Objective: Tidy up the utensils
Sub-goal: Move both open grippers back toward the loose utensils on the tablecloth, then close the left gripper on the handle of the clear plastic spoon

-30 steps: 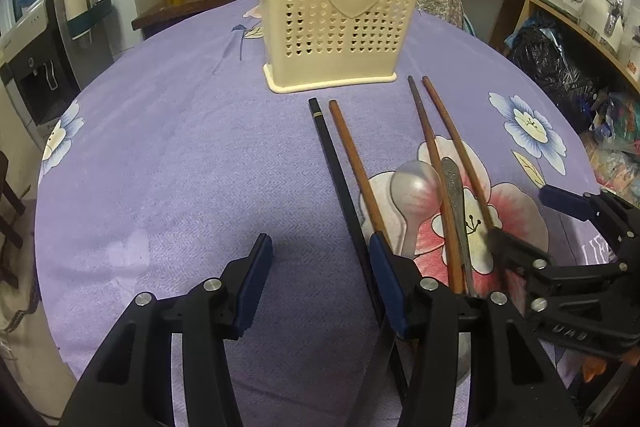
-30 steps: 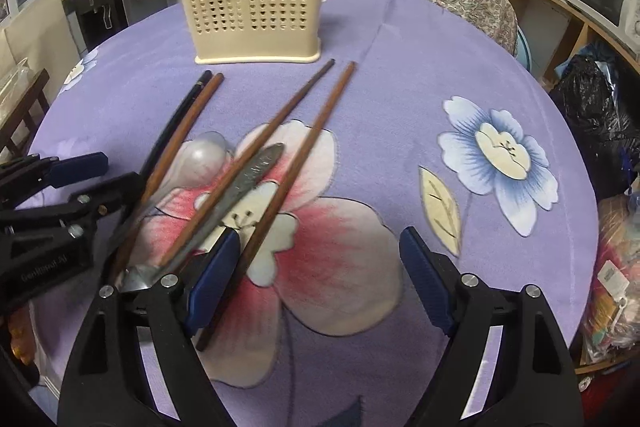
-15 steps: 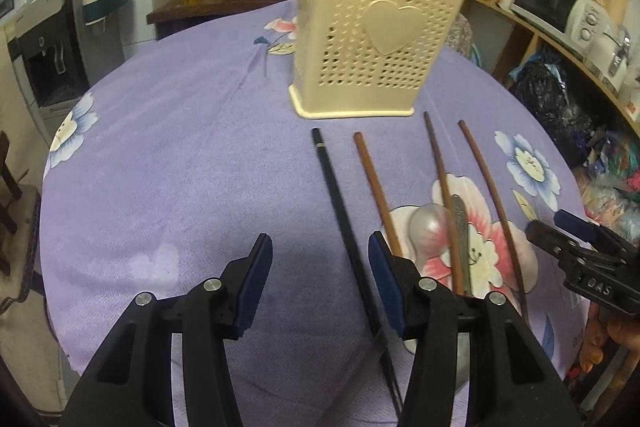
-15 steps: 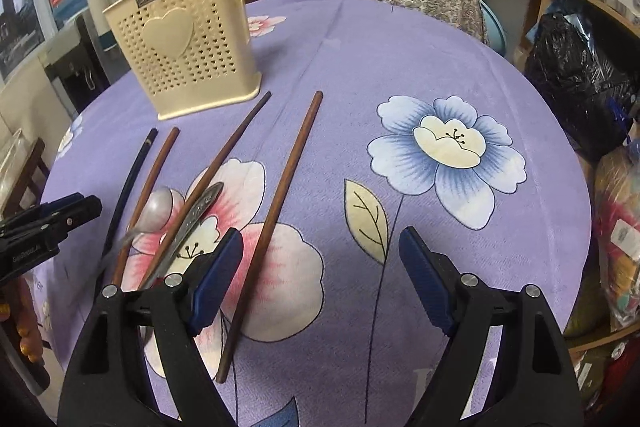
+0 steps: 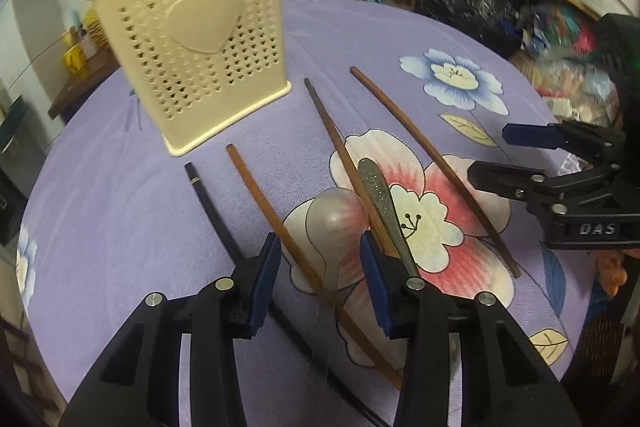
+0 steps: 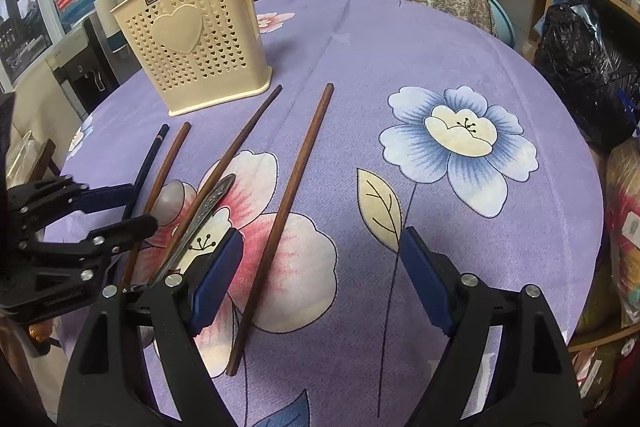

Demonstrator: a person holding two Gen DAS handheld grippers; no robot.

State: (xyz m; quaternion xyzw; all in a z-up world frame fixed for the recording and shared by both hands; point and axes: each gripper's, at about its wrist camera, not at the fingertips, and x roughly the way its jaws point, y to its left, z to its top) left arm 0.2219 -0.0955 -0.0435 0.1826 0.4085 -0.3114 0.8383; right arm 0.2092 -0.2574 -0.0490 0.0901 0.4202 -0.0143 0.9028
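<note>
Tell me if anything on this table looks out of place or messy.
Yes: four chopsticks and a metal spoon lie loose on the purple tablecloth, fanned out unevenly before the cream utensil holder. One dark brown chopstick crosses over the spoon's handle. Nothing looks spilled or broken.

My left gripper (image 5: pixel 318 277), right gripper (image 6: pixel 320 279): black plastic frames, blue pads (image 5: pixel 264 277), silver screws (image 5: pixel 224 283), white "DAS" lettering.
</note>
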